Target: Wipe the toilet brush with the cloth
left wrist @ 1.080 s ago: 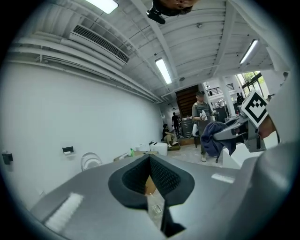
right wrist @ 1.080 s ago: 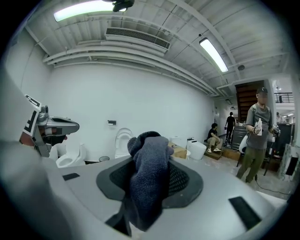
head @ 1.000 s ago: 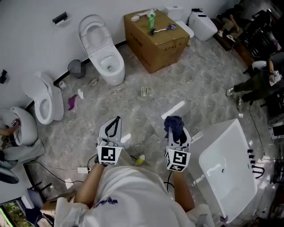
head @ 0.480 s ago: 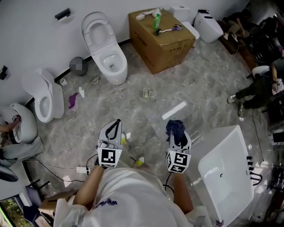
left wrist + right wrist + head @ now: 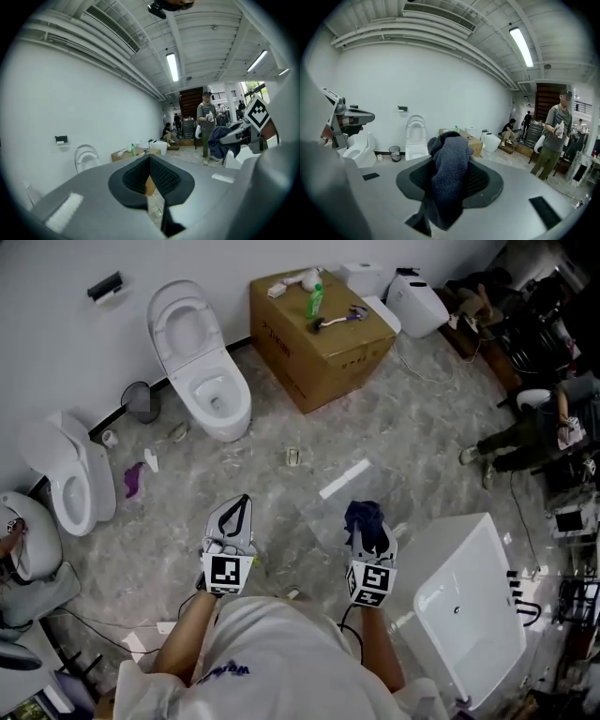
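Ahead of you, on top of the cardboard box [image 5: 323,362] by the far wall, lies what looks like the toilet brush [image 5: 337,319], just beside a green bottle [image 5: 316,300]. Both tools are well apart from it, with open floor [image 5: 403,427] between.

Your right tool [image 5: 367,521] is clamped on the dark blue cloth [image 5: 364,512]. In the right gripper view the cloth [image 5: 449,168] fills the jaws and bunches up above them. Your left tool [image 5: 242,505] is pressed together at the tips with nothing in it; the left gripper view shows only floor and the box through the gap behind the pads [image 5: 161,176].

The brush's long axis runs roughly side to side across the box top, tilted a little so its right end sits farther from you. It lies crosswise to the way both tools point. Which end carries the bristles is too small to tell.

The brush sits more nearly in line with your right tool, while the left one points closer to the box's left corner and the toilet [image 5: 202,371]. Since the right is busy with the cloth, the empty left tool is probably the one to take the brush. That likely means walking up to the box and angling the left tool rightward to meet the brush across its length.
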Motion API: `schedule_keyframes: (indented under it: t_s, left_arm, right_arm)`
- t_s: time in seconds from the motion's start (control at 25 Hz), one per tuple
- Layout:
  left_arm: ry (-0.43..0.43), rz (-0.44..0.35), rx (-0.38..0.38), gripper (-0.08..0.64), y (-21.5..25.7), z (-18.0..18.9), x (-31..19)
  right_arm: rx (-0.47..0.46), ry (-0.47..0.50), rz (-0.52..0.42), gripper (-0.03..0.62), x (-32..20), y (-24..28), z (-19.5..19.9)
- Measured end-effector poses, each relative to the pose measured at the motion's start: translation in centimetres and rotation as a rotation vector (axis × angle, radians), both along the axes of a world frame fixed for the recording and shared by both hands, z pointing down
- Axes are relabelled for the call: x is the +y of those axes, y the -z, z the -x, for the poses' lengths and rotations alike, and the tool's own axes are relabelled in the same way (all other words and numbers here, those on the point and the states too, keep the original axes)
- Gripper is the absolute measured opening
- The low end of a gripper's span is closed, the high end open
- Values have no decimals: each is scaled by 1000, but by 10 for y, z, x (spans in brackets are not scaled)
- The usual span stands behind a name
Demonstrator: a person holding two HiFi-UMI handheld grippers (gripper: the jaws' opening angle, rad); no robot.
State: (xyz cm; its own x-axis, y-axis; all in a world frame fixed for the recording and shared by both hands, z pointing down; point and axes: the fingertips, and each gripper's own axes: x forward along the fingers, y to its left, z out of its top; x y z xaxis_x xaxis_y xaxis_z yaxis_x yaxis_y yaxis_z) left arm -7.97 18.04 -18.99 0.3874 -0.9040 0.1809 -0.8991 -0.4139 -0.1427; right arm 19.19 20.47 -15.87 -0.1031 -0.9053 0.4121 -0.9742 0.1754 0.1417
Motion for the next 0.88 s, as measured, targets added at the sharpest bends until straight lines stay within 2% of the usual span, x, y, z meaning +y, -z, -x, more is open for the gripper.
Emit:
schedule_keyframes:
  t_s: [0.2,0.48,0.64,0.8,0.88]
  left_arm:
    - [-17,51,40,0,-30,24,-36]
    - [-20,116,49,0,-72,25,-57]
    - [4,142,33,0,-102,14,-71]
    - [34,112,-54,0,-151,5,-101]
    - [50,117,-43,0,-179,3,-116]
  right_arm:
    - [26,-68,17,158,-21,-7,21]
    - [53,-13,76,158,-42,-37,37]
    - [61,41,117,158,-64,-78,35]
    - [50,64,130,158,-104,-126,30]
    - [46,91,128,158,-123,-152,35]
